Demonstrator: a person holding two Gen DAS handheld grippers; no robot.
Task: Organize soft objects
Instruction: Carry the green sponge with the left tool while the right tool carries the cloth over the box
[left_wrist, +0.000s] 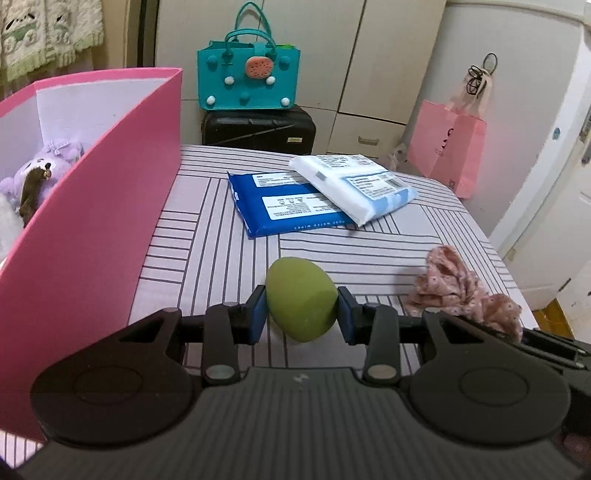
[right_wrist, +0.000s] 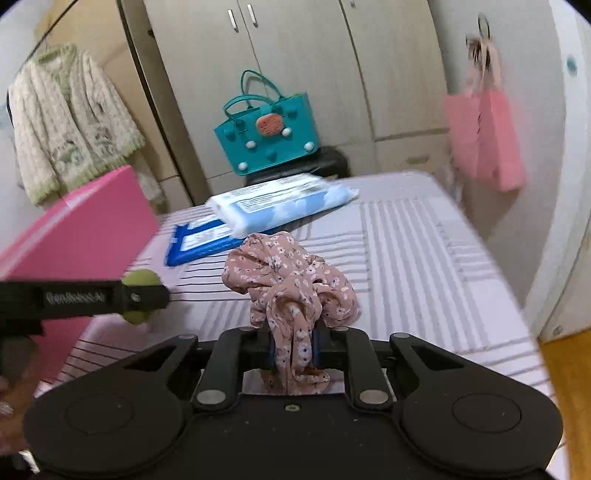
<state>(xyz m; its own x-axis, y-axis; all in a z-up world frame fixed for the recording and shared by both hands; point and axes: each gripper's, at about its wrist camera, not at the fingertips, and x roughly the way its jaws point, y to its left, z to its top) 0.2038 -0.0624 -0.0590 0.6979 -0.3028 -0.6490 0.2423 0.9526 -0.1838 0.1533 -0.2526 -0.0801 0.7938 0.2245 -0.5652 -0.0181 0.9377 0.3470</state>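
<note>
**Ana:** Sponge (left_wrist: 301, 300), green and egg-shaped, sits squeezed between the blue pads of the left gripper (left_wrist: 301, 312), jaws pressed to both its sides, above the striped table cover (left_wrist: 229, 258).

**Ben:** And from the other camera you can see the same sponge (right_wrist: 142, 295) peeking out above and below the left gripper (right_wrist: 147, 295), seen side-on, close to the pink box (right_wrist: 81, 229).

**Ana:** Right gripper (right_wrist: 293, 352) is busy too: jaws nearly together, clamped on a fold of the floral scrunchie (right_wrist: 291, 291), pink fabric with small white flowers. Most of it bunches up ahead of the fingers, and a tail droops below them.

**Ben:** From the left camera that scrunchie (left_wrist: 465, 291) shows off to the right, near the table's edge.

**Ana:** Pink box (left_wrist: 92, 206) stands tall just left of the sponge, and inside it there's a purple plush toy (left_wrist: 48, 166) with something brown lying against it.

**Ben:** Farther back on the cover, two wipe packs: the blue pack (left_wrist: 280, 206) lies flat, and the white pack (left_wrist: 354, 184) overlaps its far right corner.

**Ana:** Beyond the table, a teal tote bag (left_wrist: 251, 74) sits on a black suitcase (left_wrist: 258, 129), and a pink paper bag (left_wrist: 450, 147) hangs at the right.
</note>
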